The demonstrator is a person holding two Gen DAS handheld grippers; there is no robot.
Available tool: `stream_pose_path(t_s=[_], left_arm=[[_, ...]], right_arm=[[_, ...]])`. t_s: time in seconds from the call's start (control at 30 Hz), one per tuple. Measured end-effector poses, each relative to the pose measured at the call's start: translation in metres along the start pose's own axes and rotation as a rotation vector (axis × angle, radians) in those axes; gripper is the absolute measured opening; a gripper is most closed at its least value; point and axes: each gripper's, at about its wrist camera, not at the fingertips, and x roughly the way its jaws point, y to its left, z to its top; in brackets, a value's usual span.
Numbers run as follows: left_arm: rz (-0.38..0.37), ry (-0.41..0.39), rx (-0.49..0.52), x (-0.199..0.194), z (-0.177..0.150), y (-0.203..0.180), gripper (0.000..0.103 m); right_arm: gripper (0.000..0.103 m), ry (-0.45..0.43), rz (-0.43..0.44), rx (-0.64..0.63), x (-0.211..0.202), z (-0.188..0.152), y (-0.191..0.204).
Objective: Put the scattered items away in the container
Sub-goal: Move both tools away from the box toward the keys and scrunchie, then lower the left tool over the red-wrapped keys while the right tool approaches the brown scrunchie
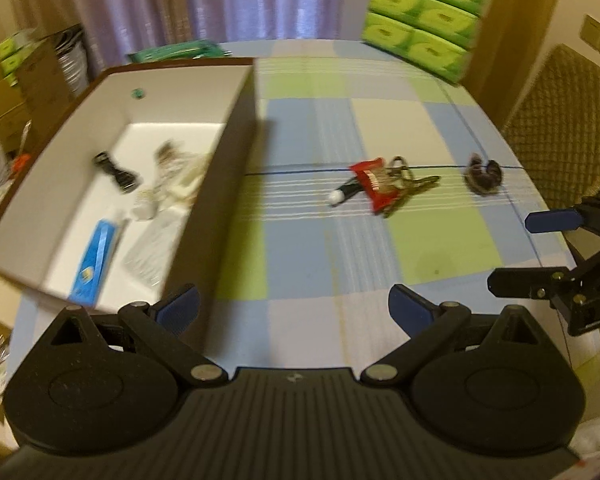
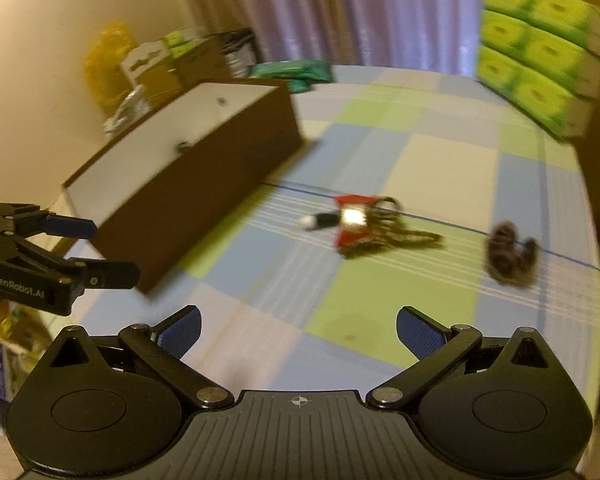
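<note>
A brown box with white inside point(image 1: 228, 148) point(image 2: 204, 184) stands at the left of the checked tablecloth. Inside it lie a blue tube point(image 1: 94, 256), a black clip point(image 1: 116, 170), a crumpled pale item point(image 1: 176, 180) and a clear packet point(image 1: 148, 256). On the cloth lie a red packet with keys point(image 1: 380, 184) point(image 2: 356, 224), a small black-and-white tube point(image 1: 342, 194) point(image 2: 320, 221) and a dark hair scrunchie point(image 1: 483, 174) point(image 2: 510, 254). My left gripper point(image 1: 294, 312) point(image 2: 114, 252) is open and empty beside the box's near corner. My right gripper point(image 2: 298, 330) point(image 1: 512, 252) is open and empty, short of the keys.
Stacked green tissue packs point(image 1: 424, 16) point(image 2: 540, 52) stand at the far right of the table. A green packet point(image 1: 180, 50) point(image 2: 292, 70) lies behind the box. A quilted chair back point(image 1: 560, 120) is at the right edge. Cardboard boxes and bags point(image 2: 152, 68) crowd the left.
</note>
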Motion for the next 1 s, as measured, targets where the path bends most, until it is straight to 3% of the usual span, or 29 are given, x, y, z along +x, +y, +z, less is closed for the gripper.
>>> stream_pose_path(t_s=[0.3, 0.6, 0.87, 1.0], left_arm=[[-0.061, 0.021, 0.060, 0.047, 0.022, -0.033, 0.099], [-0.095, -0.012, 0.042, 0.089, 0.045, -0.048, 0.095], [-0.105, 0.003, 0.028, 0.131, 0.065, -0.060, 0.085], [-0.107, 0.024, 0.018, 0.151, 0.074, -0.063, 0.073]], right_arm=[[0.101, -0.020, -0.149, 0.105, -0.007, -0.006, -0.048], [0.101, -0.019, -0.250, 0.194, 0.006, -0.006, -0.094], [0.101, -0.032, -0.318, 0.207, 0.027, 0.006, -0.125], [0.101, -0.037, -0.328, 0.210, 0.035, 0.013, -0.135]])
